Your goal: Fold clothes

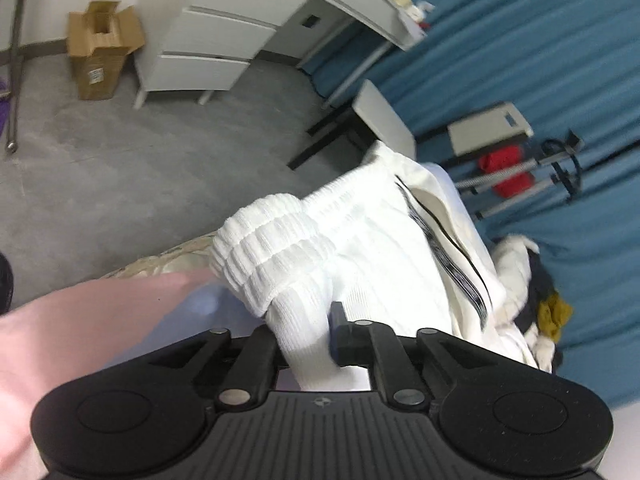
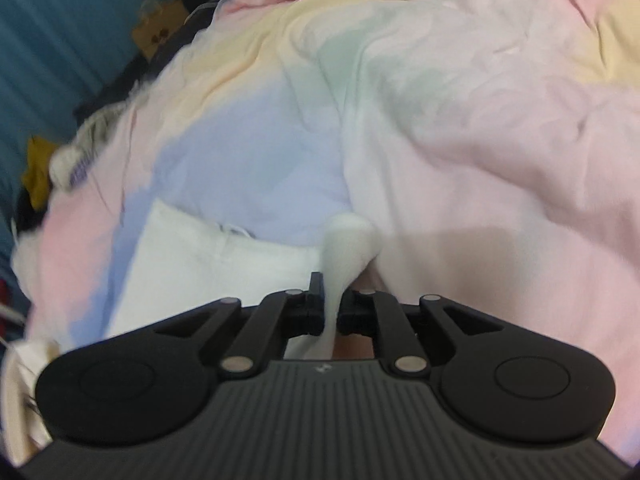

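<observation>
While both grippers hold the same white garment [image 1: 360,240], I keep it lifted off the bed so it can hang straight before a fold. My left gripper [image 1: 306,344] has its jaws clamped on thick ribbed cloth just below the elastic waistband [image 1: 272,240], which bunches toward 11 o'clock. My right gripper [image 2: 330,312] has narrow jaws pinching a thin white corner; the rest of the cloth lies at 9 o'clock on the pastel bedsheet [image 2: 480,160]. Farther off, at 3 o'clock in the left view, a heap of other clothes [image 1: 536,300] waits by the blue curtain [image 1: 540,60], likely unfolded. Beyond, at 11 o'clock, stand white drawers [image 1: 208,44] and a cardboard box [image 1: 100,48].
</observation>
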Tool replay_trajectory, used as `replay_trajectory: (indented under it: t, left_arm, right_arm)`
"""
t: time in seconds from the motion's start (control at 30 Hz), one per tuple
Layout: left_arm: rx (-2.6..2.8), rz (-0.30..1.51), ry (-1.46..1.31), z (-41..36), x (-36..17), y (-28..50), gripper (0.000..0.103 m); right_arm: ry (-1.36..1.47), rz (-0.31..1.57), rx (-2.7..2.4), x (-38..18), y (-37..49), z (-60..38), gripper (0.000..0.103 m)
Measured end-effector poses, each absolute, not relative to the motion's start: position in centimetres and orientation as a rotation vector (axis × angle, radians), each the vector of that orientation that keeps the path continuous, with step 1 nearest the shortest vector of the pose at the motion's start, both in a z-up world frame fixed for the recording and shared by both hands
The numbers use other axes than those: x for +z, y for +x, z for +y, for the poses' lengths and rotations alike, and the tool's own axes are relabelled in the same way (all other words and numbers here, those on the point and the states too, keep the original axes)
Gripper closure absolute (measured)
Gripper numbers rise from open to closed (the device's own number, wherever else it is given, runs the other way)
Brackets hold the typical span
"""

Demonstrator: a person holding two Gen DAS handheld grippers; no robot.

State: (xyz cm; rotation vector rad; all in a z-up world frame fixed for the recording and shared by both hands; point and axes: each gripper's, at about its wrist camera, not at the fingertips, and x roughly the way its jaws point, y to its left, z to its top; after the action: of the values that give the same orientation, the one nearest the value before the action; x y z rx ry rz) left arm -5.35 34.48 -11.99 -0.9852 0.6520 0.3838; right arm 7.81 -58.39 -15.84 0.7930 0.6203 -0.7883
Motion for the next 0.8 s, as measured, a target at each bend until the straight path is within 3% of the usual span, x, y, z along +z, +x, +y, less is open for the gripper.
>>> replay_trajectory:
  t: [0.07,0.13,0.17,0.23,0.3,0.53,0.8]
  left_arm:
    - [0.355,0.673,-0.914,33.8,-11.5,-5.4,0.084]
    - [0.346,0.678,-0.81,32.3,-10.1,-6.0,0.06]
    - [0.364,0.672,-0.76,31.4,-9.2,-6.4,0.039]
    - [0.377,0.629,-0.642,29.4,-7.4,-7.5,0.029]
    - [0.367,0.582,-0.563,27.6,-5.6,-8.3,0.022]
    - [0.233,0.51,-0.367,18.6,-1.4,-6.8,0.02]
    - [0.105,0.577,-0.197,6.3,-4.2,1.4,0.02]
  right_arm:
    - [0.762,0.584,-0.796,-14.8,7.6,-57.9,0.088]
    - [0.731,0.547,-0.803,-13.8,7.4,-57.3,0.077]
    - [0.715,0.529,-0.807,-13.3,7.3,-57.1,0.072]
    - [0.684,0.492,-0.813,-12.3,7.1,-56.5,0.038]
    - [0.653,0.456,-0.82,-11.3,7.0,-56.0,0.021]
    - [0.551,0.383,-0.611,-8.4,8.0,-52.9,0.021]
    - [0.703,0.585,-0.074,-11.3,15.3,-44.7,0.021]
